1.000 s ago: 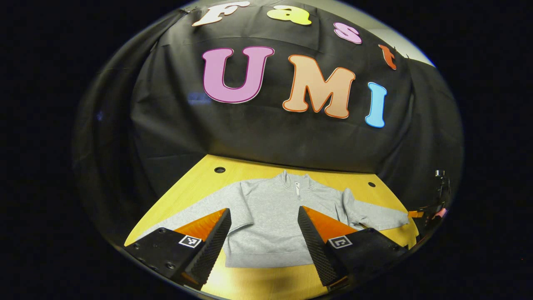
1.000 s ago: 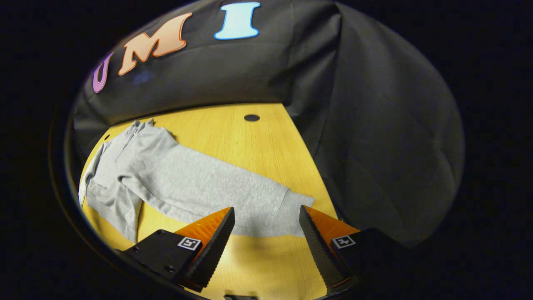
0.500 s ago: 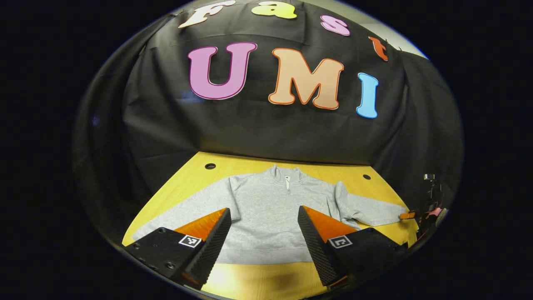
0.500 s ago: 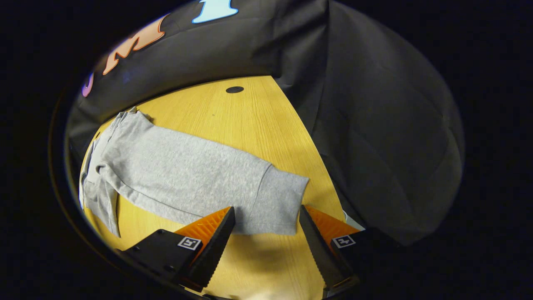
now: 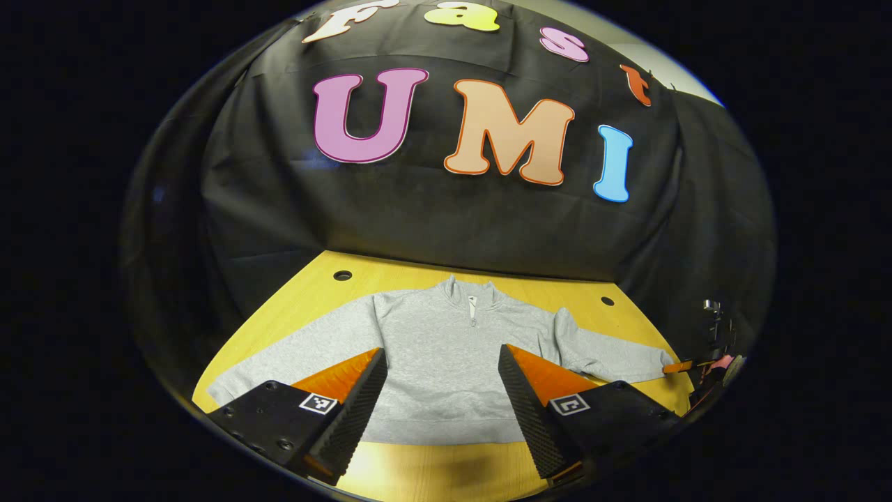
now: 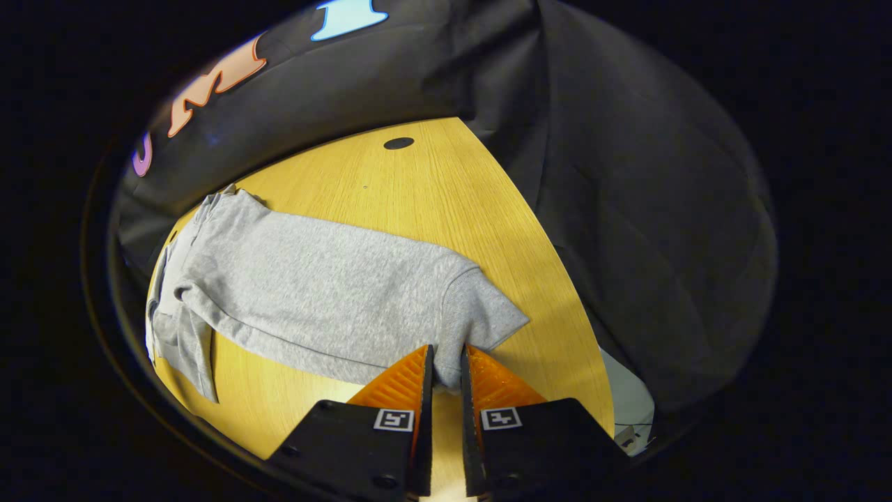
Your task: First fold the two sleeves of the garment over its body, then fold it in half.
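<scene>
Having closed from wide open half a second ago, the right gripper (image 6: 446, 366) now pinches the cuff (image 6: 481, 317) of the grey sweatshirt (image 5: 446, 362) directly ahead, readying the first sleeve fold, while the left gripper (image 5: 442, 383) hovers open above the hem.

The right tongs (image 6: 446, 366) have closed, seemingly pinching the sleeve cuff (image 6: 481, 321).

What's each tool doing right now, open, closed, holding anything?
Left tool: open, hovering over the sweatshirt, holding nothing.
Right tool: closed on the sleeve cuff.
</scene>
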A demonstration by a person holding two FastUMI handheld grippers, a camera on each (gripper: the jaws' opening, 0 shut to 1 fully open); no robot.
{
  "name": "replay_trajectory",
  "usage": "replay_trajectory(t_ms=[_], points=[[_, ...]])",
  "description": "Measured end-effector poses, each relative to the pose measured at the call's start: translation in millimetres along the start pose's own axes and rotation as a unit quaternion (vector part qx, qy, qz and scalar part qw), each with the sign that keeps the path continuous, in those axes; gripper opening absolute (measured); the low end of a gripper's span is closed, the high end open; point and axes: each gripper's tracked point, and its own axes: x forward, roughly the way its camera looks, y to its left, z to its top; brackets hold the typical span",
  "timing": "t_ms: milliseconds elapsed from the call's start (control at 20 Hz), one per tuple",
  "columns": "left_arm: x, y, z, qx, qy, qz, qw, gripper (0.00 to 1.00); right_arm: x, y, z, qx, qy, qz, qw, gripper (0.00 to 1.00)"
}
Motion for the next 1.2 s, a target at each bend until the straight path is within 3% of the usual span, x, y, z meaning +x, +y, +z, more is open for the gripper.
replay_trajectory(t_ms=[50,100,650,800,1200], points=[[-1,0,-1,-0.002,0.001,-0.002,1.0,0.94,-1,-2,-1,-0.002,-0.001,-0.008,1.0,0.21],[-1,0,-1,-0.002,0.001,-0.005,1.0,0.94,-3,-2,-2,-0.007,-0.002,-0.013,1.0,0.13],[0,32,-3,0.006,0.009,-0.064,0.998,0.94,-89,31,14,0.023,-0.071,-0.038,0.996,0.13],[-1,50,0,0.014,0.01,-0.078,0.997,0.94,-115,61,27,0.039,-0.101,-0.031,0.994,0.13],[-5,101,6,0.03,0.011,-0.093,0.995,0.94,-174,183,66,0.076,-0.163,0.037,0.983,0.12]])
